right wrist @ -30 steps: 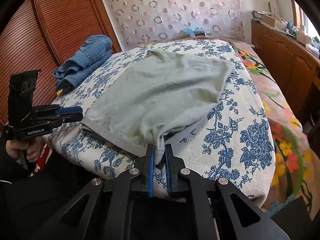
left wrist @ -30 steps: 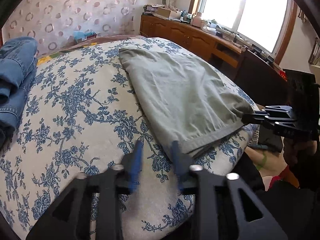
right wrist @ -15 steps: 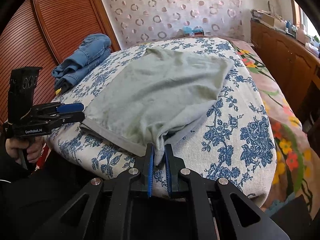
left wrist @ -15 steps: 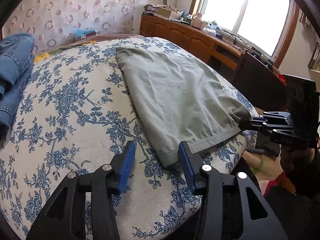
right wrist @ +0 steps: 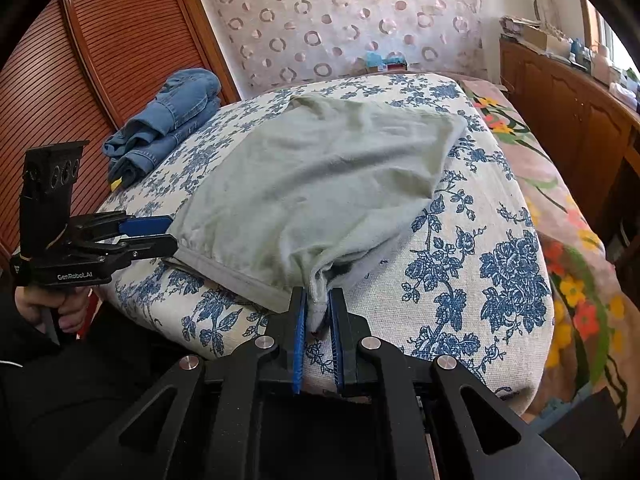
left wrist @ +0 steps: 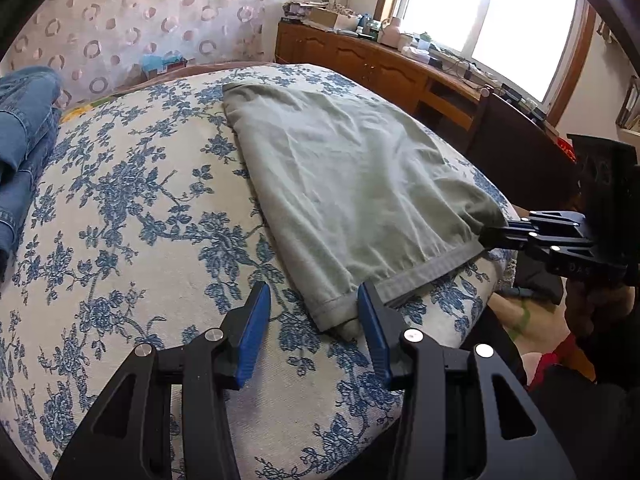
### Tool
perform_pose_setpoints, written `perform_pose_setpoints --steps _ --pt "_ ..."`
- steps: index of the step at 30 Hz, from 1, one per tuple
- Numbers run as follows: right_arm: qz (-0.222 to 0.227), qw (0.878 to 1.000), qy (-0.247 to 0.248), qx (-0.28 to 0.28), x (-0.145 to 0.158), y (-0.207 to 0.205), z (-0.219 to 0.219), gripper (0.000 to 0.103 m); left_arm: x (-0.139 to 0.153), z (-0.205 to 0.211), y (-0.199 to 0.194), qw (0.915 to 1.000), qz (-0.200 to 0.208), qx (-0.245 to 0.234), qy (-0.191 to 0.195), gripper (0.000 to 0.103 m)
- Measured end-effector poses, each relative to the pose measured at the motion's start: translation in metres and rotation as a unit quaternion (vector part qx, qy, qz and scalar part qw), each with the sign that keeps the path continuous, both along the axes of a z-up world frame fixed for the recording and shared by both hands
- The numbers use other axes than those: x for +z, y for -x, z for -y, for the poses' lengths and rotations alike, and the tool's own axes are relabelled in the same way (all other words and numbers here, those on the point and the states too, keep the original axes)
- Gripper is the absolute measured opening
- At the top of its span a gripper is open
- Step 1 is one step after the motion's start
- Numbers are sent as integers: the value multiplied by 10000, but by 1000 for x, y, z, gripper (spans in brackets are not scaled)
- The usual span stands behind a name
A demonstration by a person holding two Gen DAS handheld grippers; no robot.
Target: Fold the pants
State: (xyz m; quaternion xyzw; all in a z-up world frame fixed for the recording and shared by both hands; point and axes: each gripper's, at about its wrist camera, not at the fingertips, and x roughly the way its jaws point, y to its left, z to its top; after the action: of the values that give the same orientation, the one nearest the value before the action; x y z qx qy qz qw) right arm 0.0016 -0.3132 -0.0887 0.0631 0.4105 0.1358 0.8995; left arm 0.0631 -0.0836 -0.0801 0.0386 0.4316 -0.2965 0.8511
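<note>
While the right gripper (right wrist: 318, 308) pinches the pants' (right wrist: 320, 184) near corner, the left gripper (left wrist: 314, 310) stands half open around the other corner, probably to lift both together.

The pants (left wrist: 344, 192) lie on the bed (left wrist: 132, 216), stretching ahead of both grippers' fingers; the jeans (right wrist: 168, 120) lie far ahead, left of them.

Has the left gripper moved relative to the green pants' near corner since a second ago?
Yes. The left gripper has shifted toward the grey-green cotton pants; its open jaws now straddle their near hem corner, previously just outside them.
</note>
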Motion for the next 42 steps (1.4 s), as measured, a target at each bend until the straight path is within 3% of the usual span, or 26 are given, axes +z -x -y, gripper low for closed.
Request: perform_pose_setpoints --steps 6,11,13,20,27,34,42 --pt "115 9999 -29 19 2 1 0 10 0 4 3 9998 -33 -174 110 44" --pt "313 9994 -158 -22 11 0 4 9 2 10 5 9995 71 -312 54 17" --pt "400 9990 -189 -27 17 -1 6 9 7 10 4 9994 83 -308 132 13" --pt "671 9976 -98 -101 31 -6 7 9 27 14 -3 9988 350 -275 207 9" --pt "951 9951 -43 -248 47 -34 17 9 48 21 -43 9978 562 -217 290 9" --pt "1072 9936 -51 -365 49 -68 25 9 54 30 -92 9981 522 -169 282 9" --pt "861 9953 109 -435 36 -120 33 9 44 42 -147 9992 315 -243 91 9"
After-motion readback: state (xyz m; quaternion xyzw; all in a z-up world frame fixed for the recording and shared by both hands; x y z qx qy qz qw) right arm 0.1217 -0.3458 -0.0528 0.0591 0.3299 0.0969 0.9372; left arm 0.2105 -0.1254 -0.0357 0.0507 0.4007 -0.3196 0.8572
